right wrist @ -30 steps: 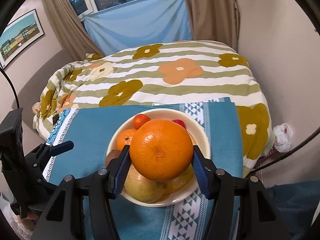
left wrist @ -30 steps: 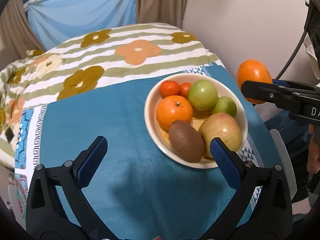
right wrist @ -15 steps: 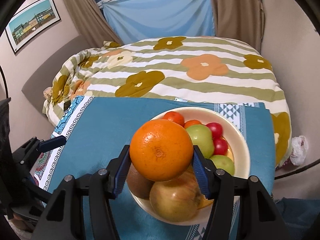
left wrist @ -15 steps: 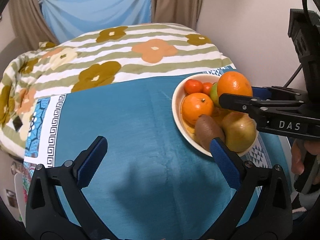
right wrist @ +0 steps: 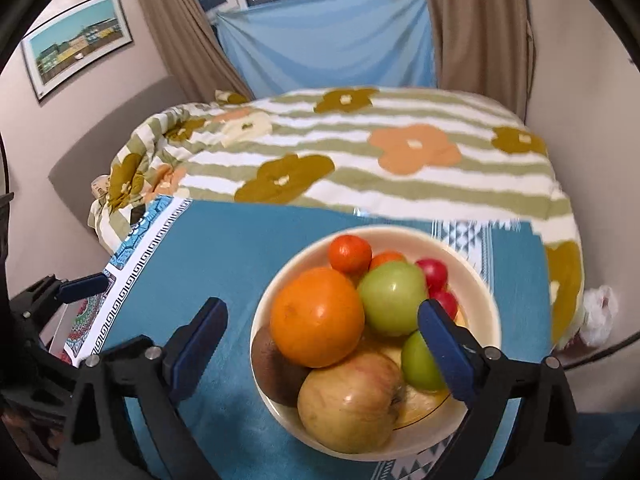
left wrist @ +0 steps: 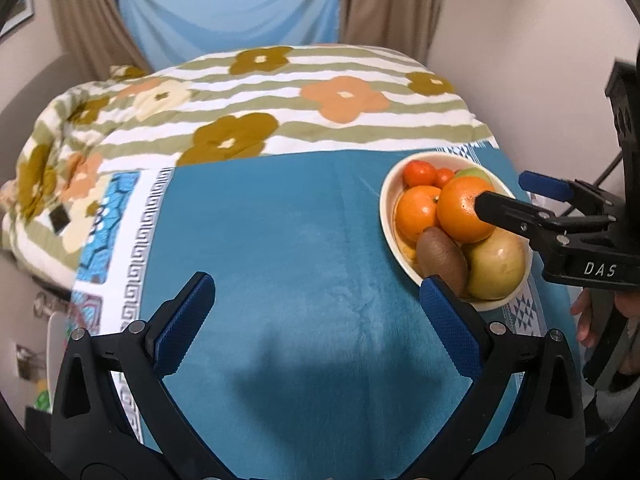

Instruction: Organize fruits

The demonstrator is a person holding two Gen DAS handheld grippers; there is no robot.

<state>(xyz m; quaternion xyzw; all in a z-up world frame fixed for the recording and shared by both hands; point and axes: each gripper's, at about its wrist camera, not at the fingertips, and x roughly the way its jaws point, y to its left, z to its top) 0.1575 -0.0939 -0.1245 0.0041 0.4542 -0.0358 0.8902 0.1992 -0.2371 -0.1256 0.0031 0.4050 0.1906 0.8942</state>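
A cream bowl (right wrist: 486, 300) of fruit stands on the teal cloth (left wrist: 280, 248) at the right. A large orange (right wrist: 316, 316) lies on top of the pile, beside a green apple (right wrist: 392, 296), a kiwi (right wrist: 272, 368), a yellow-red apple (right wrist: 352, 400), a small mandarin (right wrist: 349, 253) and red fruits (right wrist: 434, 272). My right gripper (right wrist: 322, 334) is open, its jaws wide on either side of the bowl, not touching the orange. In the left wrist view the orange (left wrist: 460, 210) sits in the bowl (left wrist: 390, 200). My left gripper (left wrist: 316, 312) is open and empty over the cloth.
A striped flower-print quilt (right wrist: 360, 160) covers the bed beyond the cloth. A wall runs close on the right (left wrist: 540, 60). Curtains and a blue sheet (right wrist: 328, 48) hang at the back. A white bag (right wrist: 598, 312) lies on the floor at the right.
My right gripper carried the orange over the bowl, opened and let it go; the orange now rests on the fruit pile. The left gripper shifted left, still open.
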